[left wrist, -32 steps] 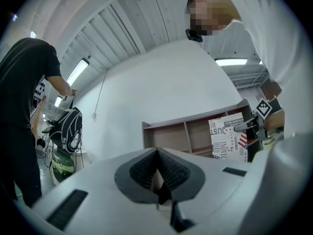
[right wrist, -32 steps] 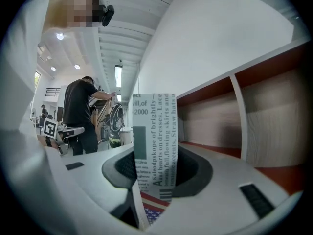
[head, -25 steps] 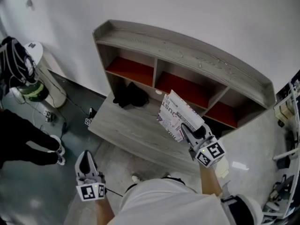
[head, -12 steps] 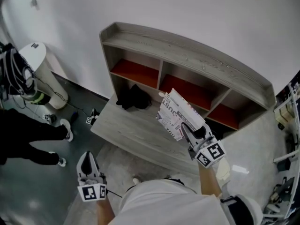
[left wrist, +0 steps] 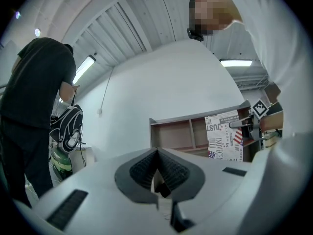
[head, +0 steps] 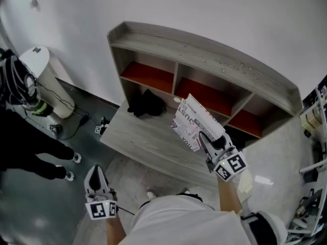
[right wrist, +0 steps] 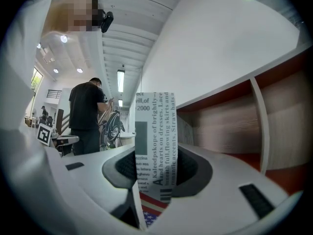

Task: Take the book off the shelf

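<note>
The book (head: 193, 123), white with newspaper-style print, is held in the air in front of the shelf's middle compartment, with my right gripper (head: 208, 139) shut on its lower edge. In the right gripper view its spine (right wrist: 155, 146) stands upright between the jaws. The grey wooden shelf (head: 204, 60) has three red-floored compartments (head: 145, 77) and a lower ledge (head: 148, 139). My left gripper (head: 96, 185) hangs low at the left, away from the shelf, jaws shut with nothing in them; in its own view the book (left wrist: 224, 136) shows far off to the right.
A black bundle (head: 147, 104) lies on the ledge at the left. A person in black (head: 25, 147) stands at the left beside a white cylinder (head: 48, 78) and a backpack (head: 15, 83). A rack (head: 314, 137) stands at the right edge.
The book and right gripper have shifted slightly right and down. The person in black at the left has stepped and moved their feet. The left gripper has stayed put.
</note>
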Tool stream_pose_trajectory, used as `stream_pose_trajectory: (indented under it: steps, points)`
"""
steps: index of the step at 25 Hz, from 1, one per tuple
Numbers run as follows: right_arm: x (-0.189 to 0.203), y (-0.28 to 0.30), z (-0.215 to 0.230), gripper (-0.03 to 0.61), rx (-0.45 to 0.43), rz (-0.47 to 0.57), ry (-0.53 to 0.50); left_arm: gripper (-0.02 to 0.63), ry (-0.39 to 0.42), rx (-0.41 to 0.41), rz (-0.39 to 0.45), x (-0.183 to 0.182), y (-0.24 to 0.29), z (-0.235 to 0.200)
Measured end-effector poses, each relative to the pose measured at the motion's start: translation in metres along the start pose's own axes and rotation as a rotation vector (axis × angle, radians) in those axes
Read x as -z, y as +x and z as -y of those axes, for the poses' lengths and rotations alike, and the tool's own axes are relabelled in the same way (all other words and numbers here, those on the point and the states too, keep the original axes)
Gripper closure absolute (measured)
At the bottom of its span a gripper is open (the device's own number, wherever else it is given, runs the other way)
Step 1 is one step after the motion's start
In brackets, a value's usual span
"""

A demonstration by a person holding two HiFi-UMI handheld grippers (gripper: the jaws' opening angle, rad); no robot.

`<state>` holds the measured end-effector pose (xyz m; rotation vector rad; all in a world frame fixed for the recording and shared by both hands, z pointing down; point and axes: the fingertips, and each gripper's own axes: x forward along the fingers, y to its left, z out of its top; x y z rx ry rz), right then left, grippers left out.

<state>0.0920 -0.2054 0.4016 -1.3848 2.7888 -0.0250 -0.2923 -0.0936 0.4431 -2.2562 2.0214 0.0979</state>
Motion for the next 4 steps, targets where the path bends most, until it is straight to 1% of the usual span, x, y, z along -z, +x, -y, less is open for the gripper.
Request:
stream_pose_trajectory:
  steps: [4]
  points:
    - [0.0015,-0.0003,0.0007,0.411,0.002,-0.008,0.0,0.597,-0.006,0.005,-0.009,0.003,0.0016,0.0014]
